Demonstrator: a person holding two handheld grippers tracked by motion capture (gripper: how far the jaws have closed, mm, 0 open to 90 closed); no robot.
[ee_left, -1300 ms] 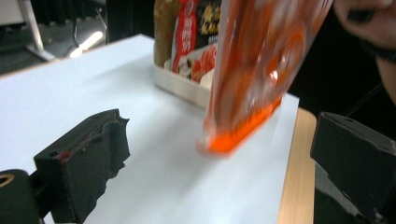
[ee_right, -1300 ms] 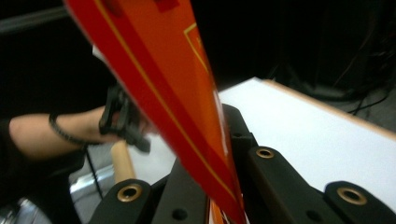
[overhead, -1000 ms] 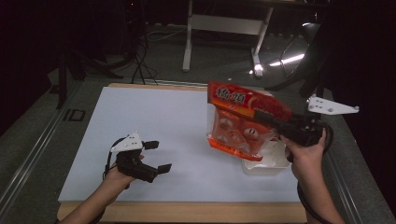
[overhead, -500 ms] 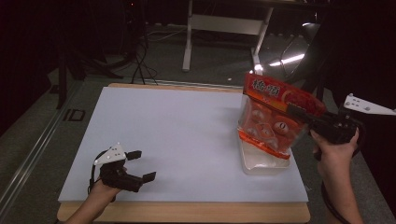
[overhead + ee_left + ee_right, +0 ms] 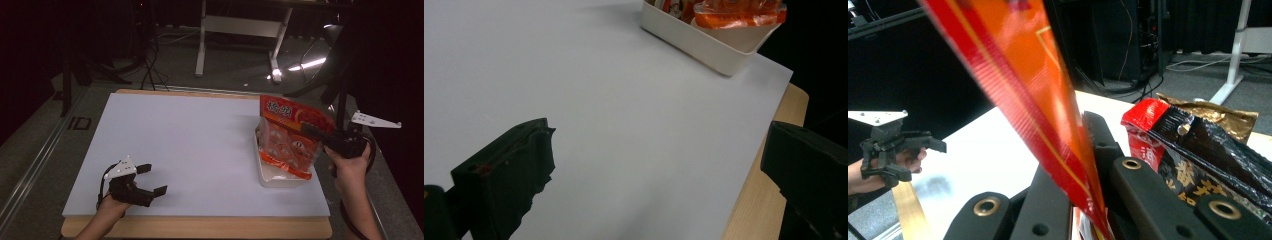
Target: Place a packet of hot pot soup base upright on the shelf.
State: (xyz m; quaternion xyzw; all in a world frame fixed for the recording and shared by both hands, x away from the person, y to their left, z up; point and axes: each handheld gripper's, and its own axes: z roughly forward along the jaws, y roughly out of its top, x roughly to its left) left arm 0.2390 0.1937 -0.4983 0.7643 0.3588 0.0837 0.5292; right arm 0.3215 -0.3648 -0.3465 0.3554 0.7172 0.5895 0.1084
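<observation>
White surface in a dark room, orange snack bag (image 5: 292, 142) over a white tray (image 5: 264, 172) at right of frame.
Right gripper (image 5: 320, 136) jaws clamp the bag; left gripper (image 5: 150, 180) rests lower left, jaws wide; a desk frame (image 5: 240, 30) stands behind.

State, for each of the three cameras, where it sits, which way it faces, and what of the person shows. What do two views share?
High view: above the near edge, facing forward and down; both forearms, left tongs open.
Left gripper view: on the left tongs, facing the white tray.
Right gripper view: on the right tongs, clamping the orange snack bag.
Shared: bag and tray.
</observation>
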